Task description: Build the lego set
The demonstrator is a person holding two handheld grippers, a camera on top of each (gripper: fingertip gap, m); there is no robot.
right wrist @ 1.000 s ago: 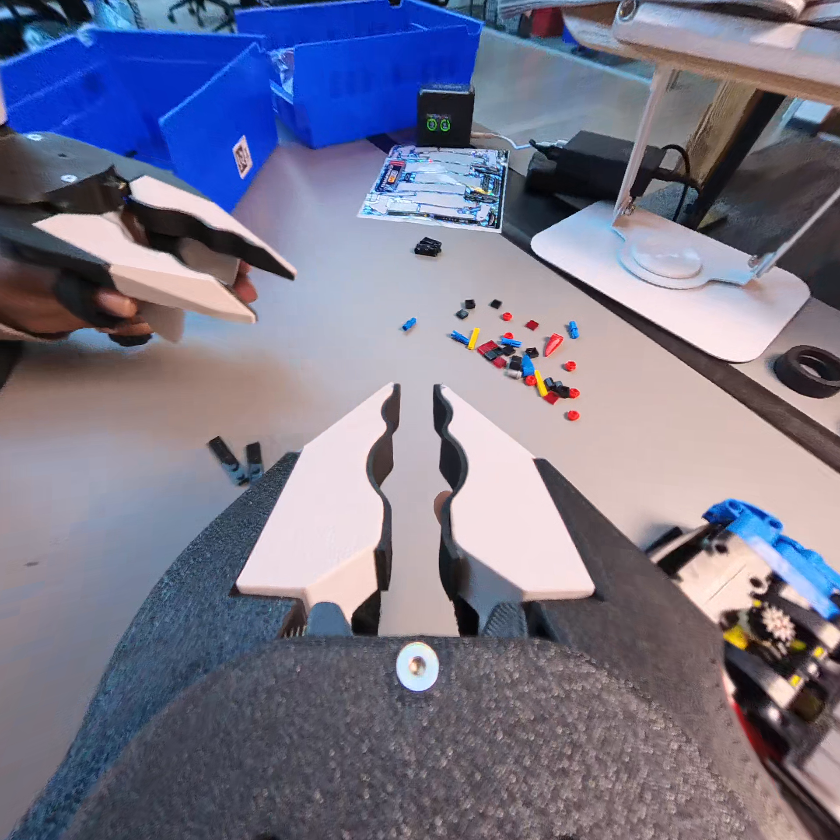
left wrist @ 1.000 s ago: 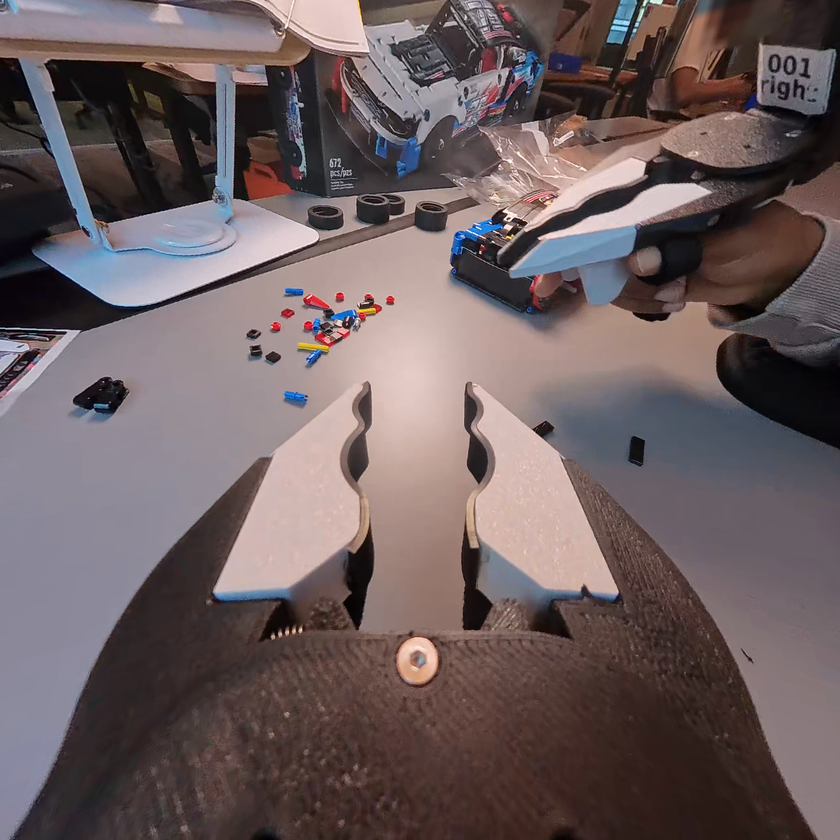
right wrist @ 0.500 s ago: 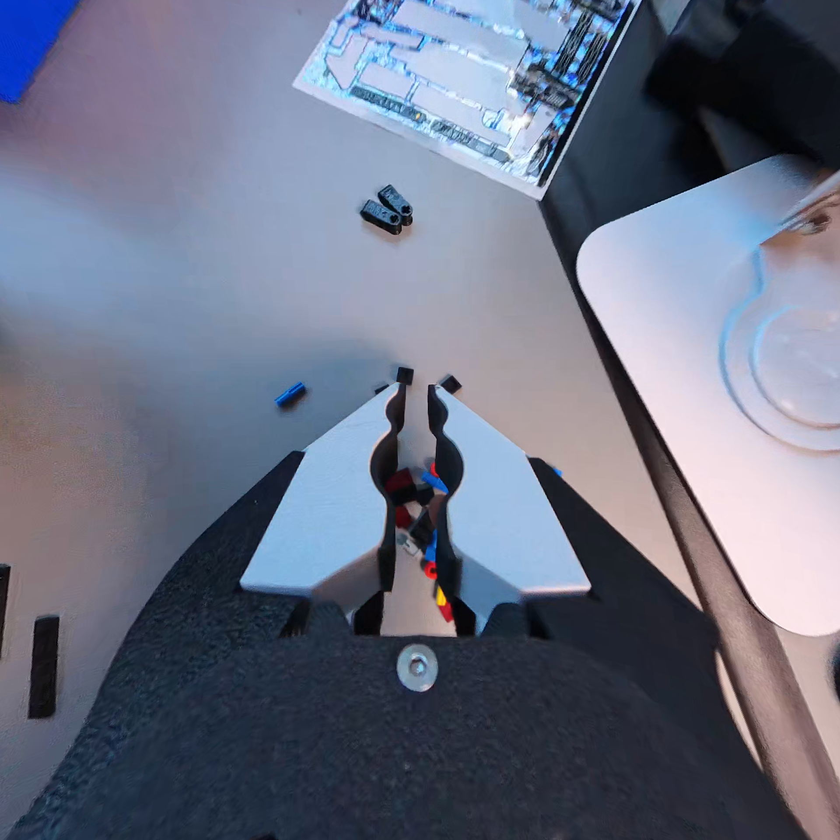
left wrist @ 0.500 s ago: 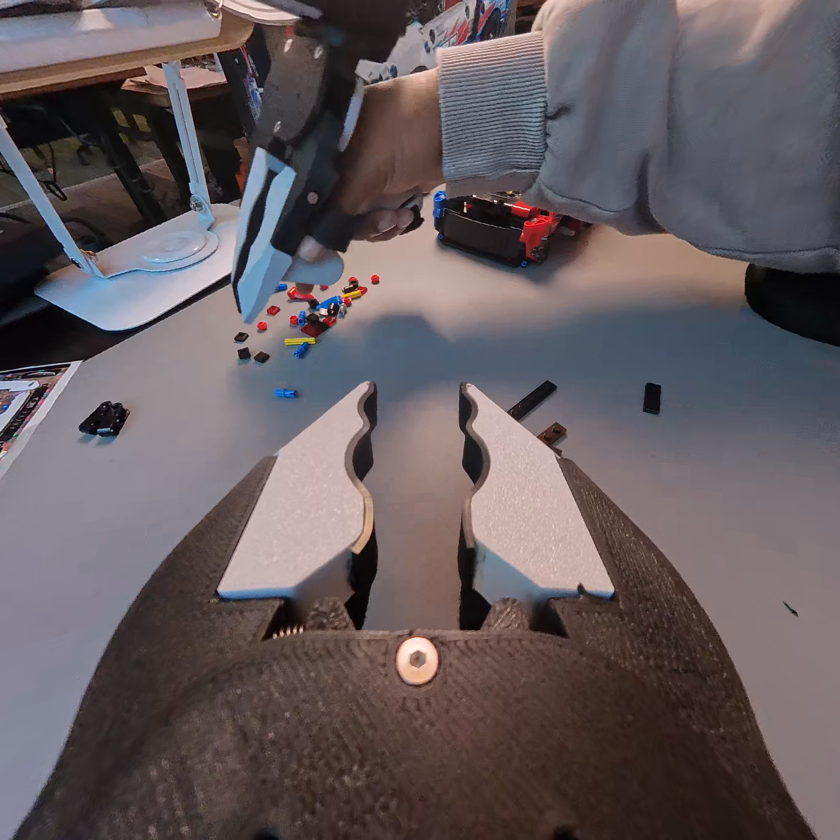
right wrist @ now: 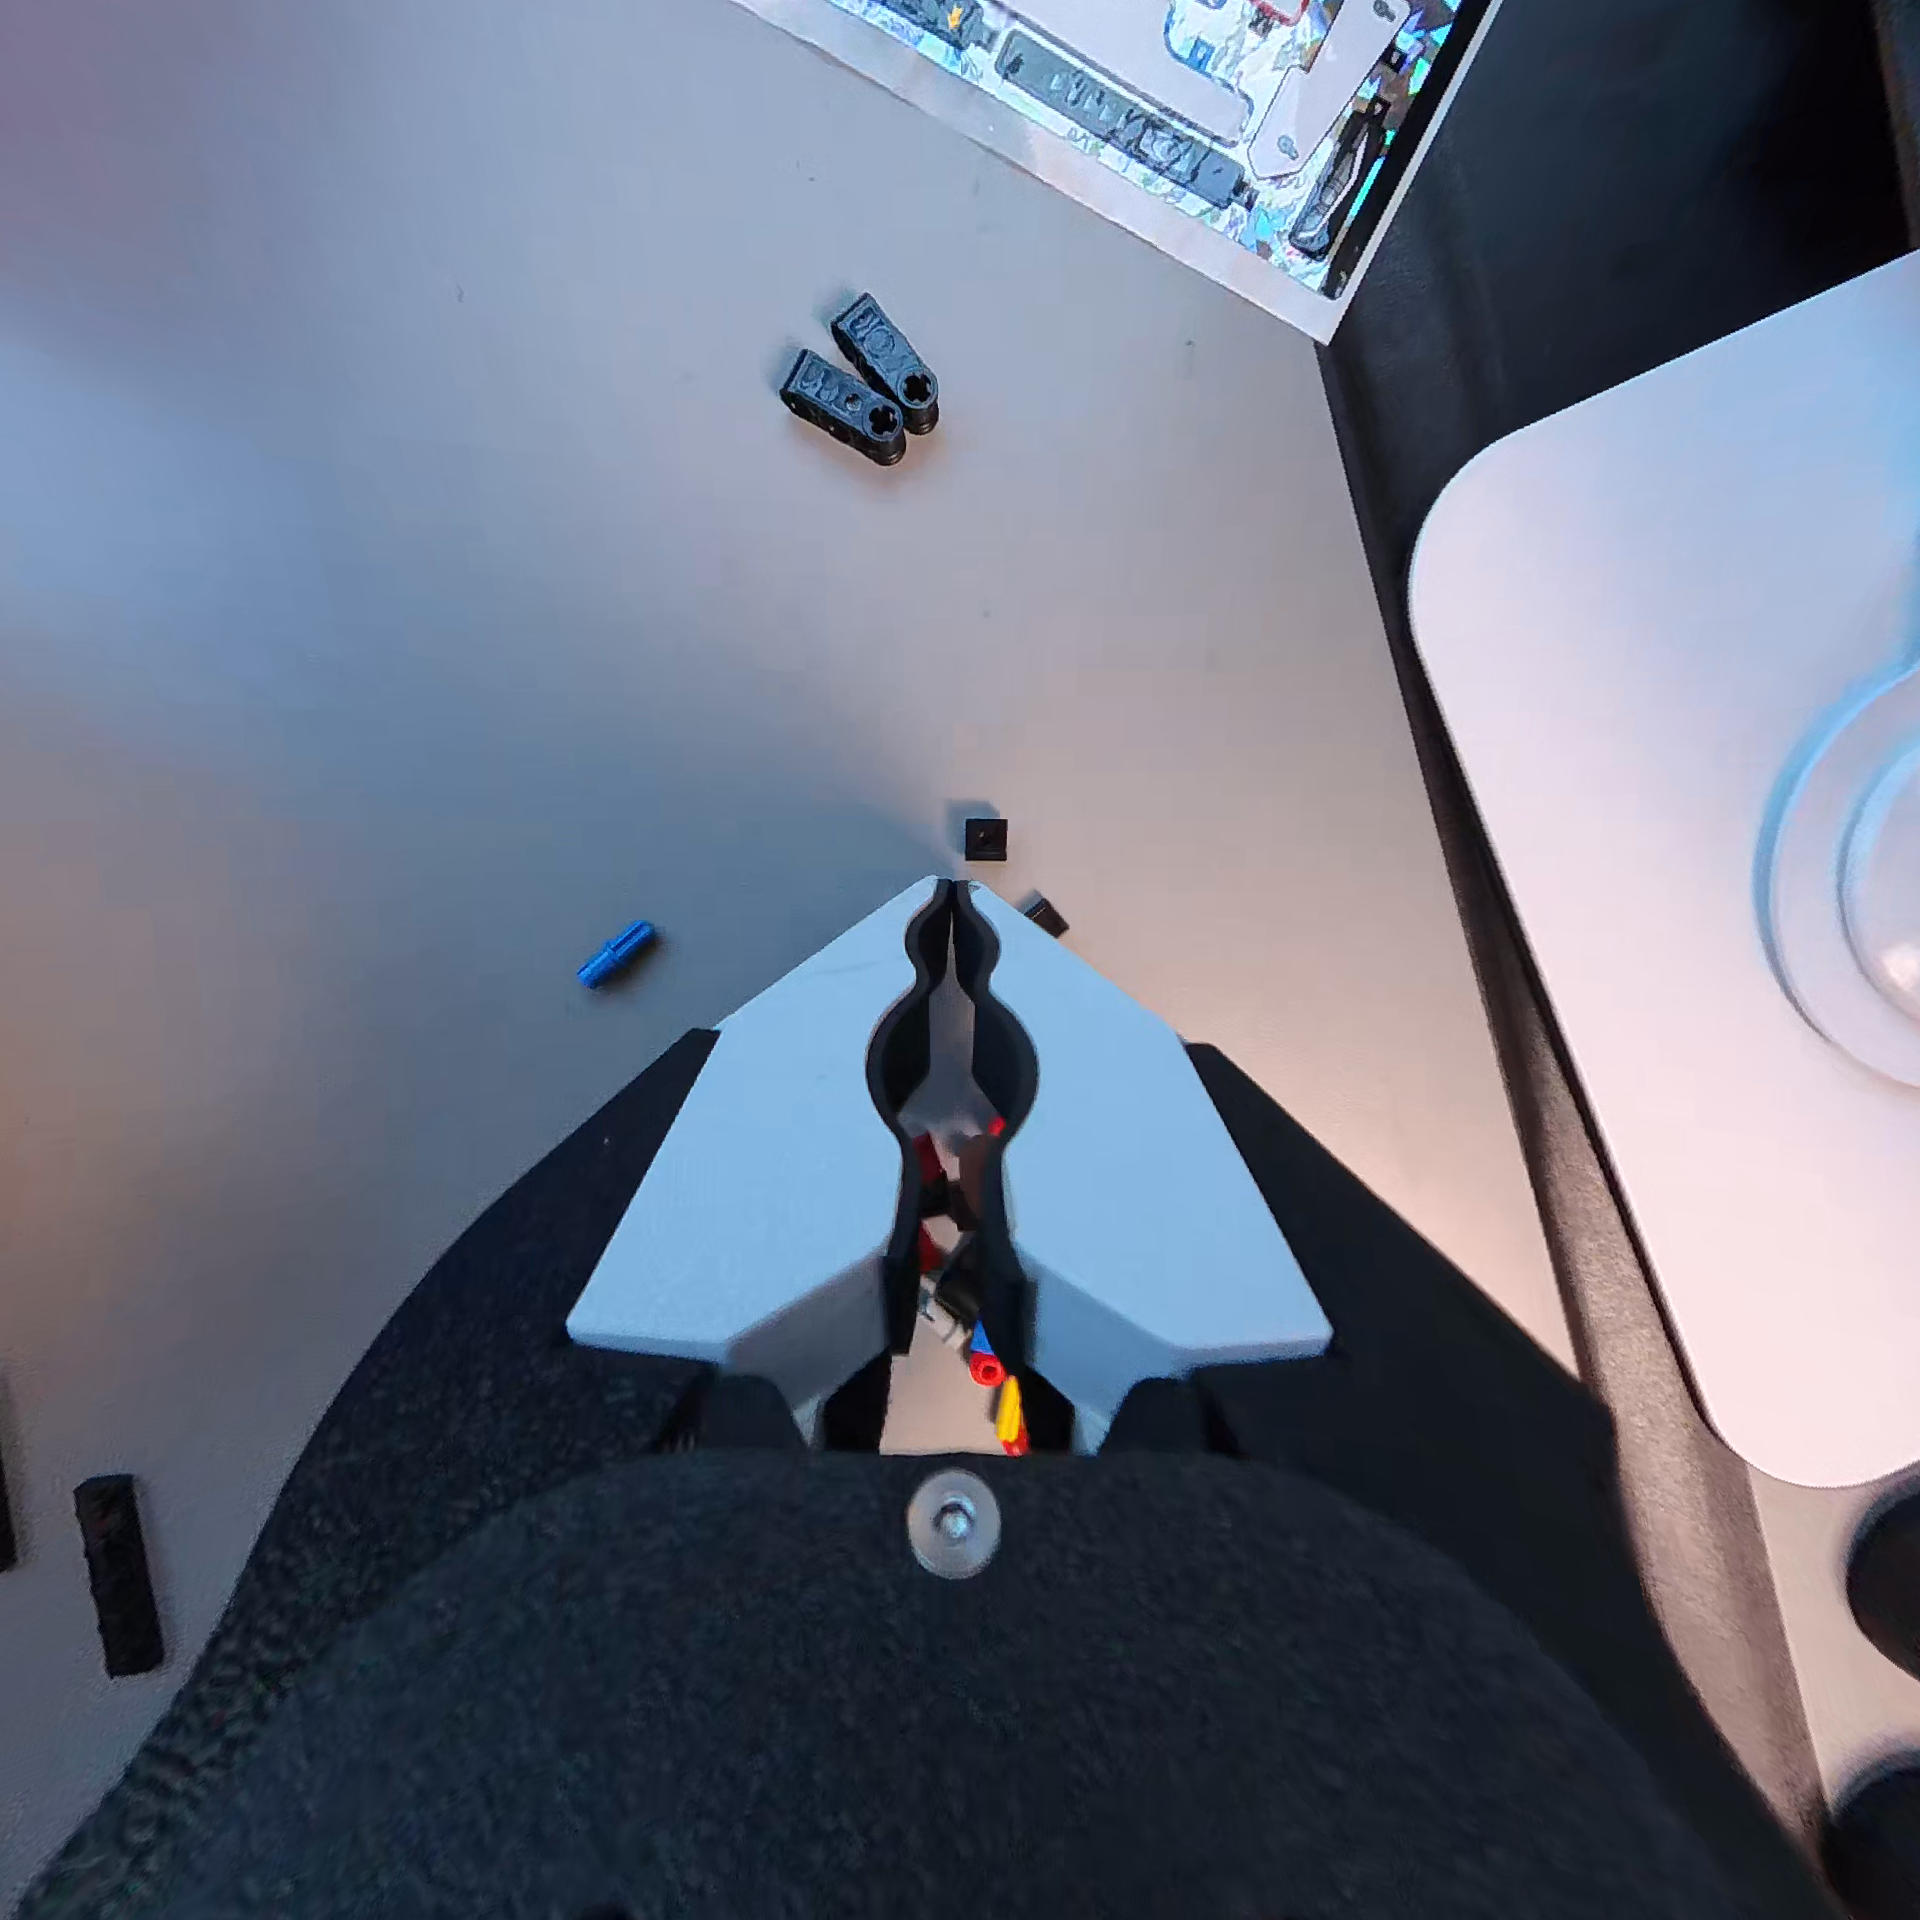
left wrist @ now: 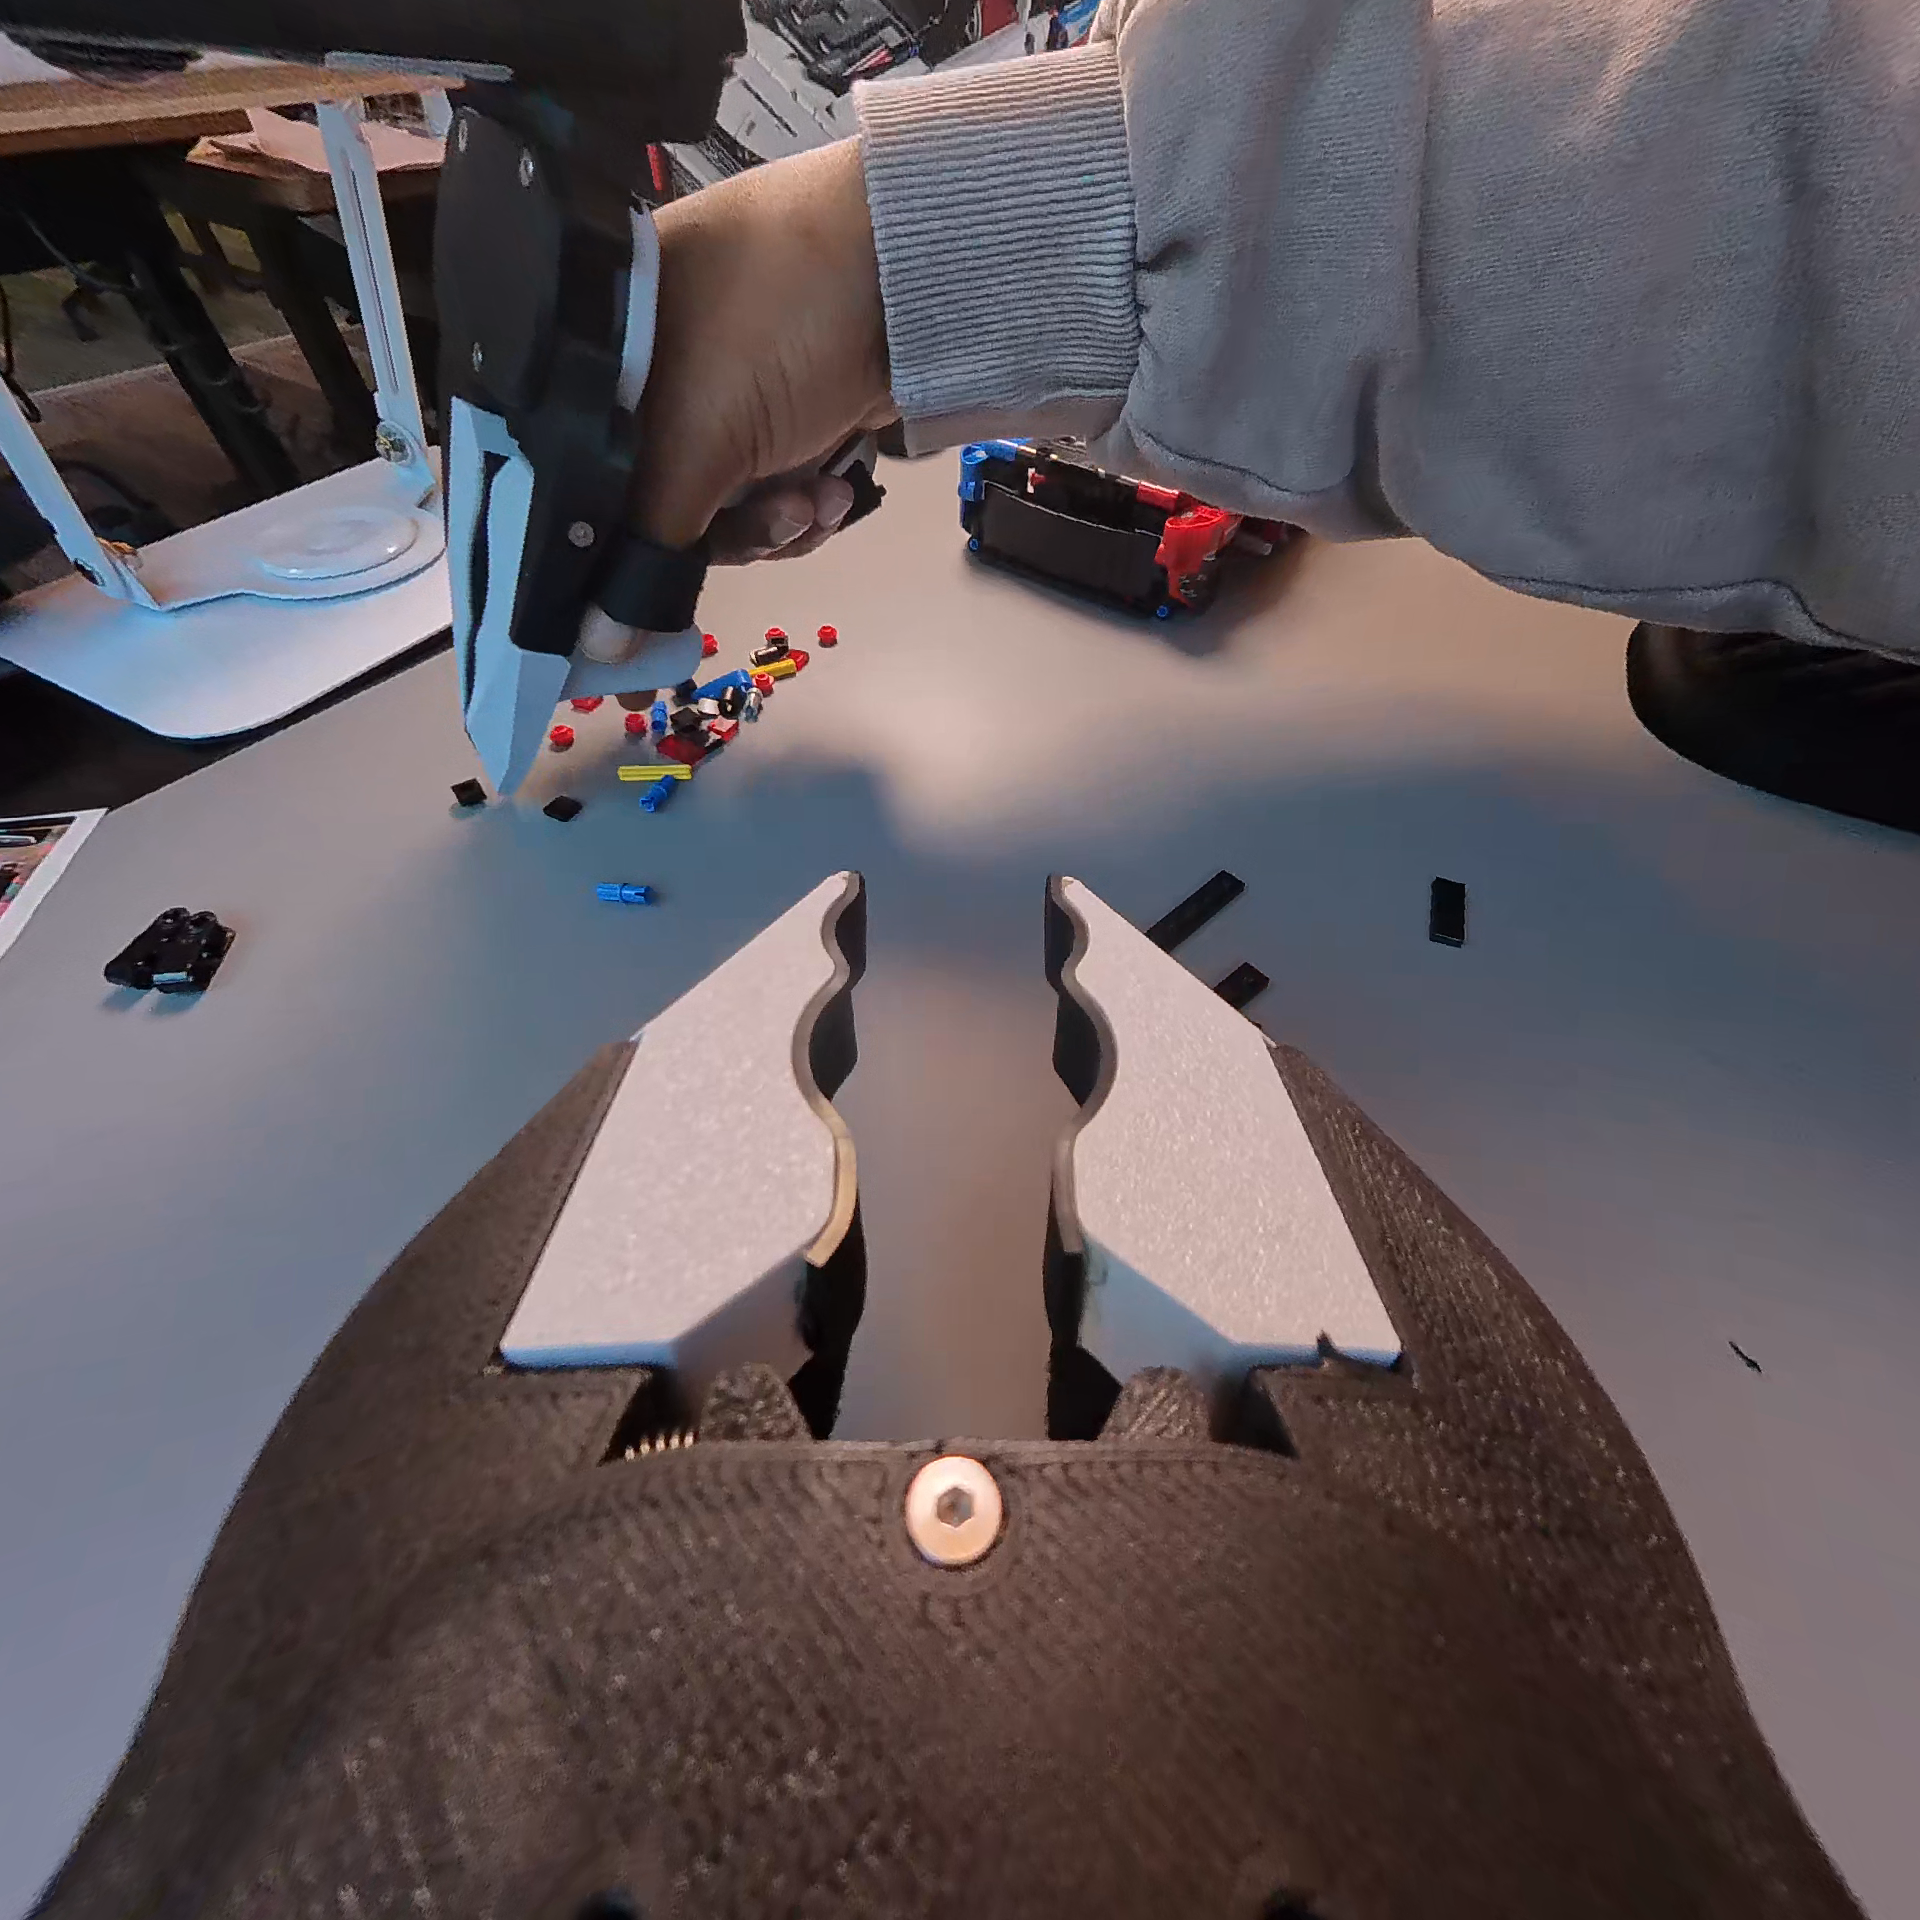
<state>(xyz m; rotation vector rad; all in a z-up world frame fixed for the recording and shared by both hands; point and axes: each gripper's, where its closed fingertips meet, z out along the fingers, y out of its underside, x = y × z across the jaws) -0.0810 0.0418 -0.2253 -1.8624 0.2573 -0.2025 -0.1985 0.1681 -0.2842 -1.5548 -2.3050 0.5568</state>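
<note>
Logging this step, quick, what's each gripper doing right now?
Left gripper: open, holding nothing, hovering above the table.
Right gripper: shut, tips down between two small black pieces; whether it pinches anything cannot be told.

print: instruction sheet [right wrist: 1164,135] is lying at the table's far edge, its diagrams and marks blurring past reading | same sheet's corner [left wrist: 31,862] is showing no legible marks | other readable text, numbers, signs: none are showing
</note>
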